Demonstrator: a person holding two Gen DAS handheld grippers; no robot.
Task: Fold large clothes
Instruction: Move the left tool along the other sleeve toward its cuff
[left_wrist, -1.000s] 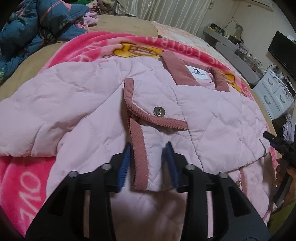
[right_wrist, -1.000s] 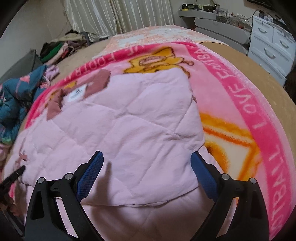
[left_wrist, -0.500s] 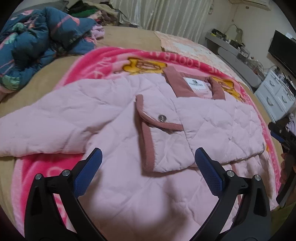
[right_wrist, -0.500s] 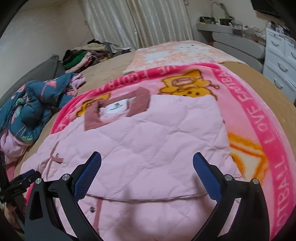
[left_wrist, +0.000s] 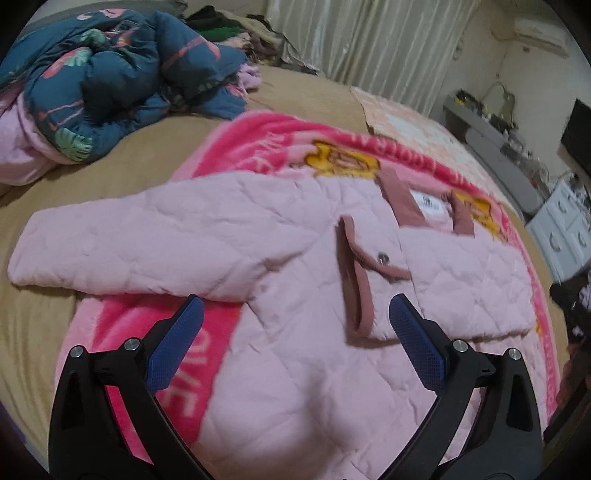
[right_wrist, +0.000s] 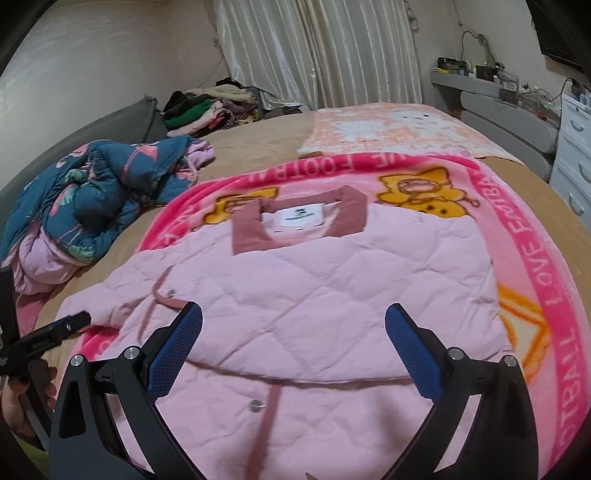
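A pale pink quilted jacket (left_wrist: 303, 373) (right_wrist: 332, 288) with dusty-rose corduroy trim lies front up on a bright pink cartoon blanket (left_wrist: 258, 151) (right_wrist: 554, 280). One sleeve (left_wrist: 155, 243) stretches out to the left. The other sleeve (left_wrist: 436, 288) is folded across the chest, its cuff showing a snap. My left gripper (left_wrist: 295, 325) hovers open above the jacket's lower part, nothing between its blue pads. My right gripper (right_wrist: 293, 332) is open too, raised over the folded sleeve. The left gripper's tip (right_wrist: 70, 325) shows at the right wrist view's left edge, beside a hand (right_wrist: 22, 398).
A crumpled dark blue floral quilt (left_wrist: 110, 81) (right_wrist: 96, 192) lies at the back left of the tan bed (left_wrist: 306, 96). A clothes pile (right_wrist: 210, 107) sits by the curtain. White drawers (left_wrist: 565, 229) (right_wrist: 572, 158) and a grey shelf (right_wrist: 491, 96) stand to the right.
The left gripper let go of the sleeve cuff and its jaws spread wide. Both grippers drew back and rose, so more of the jacket and bed shows.
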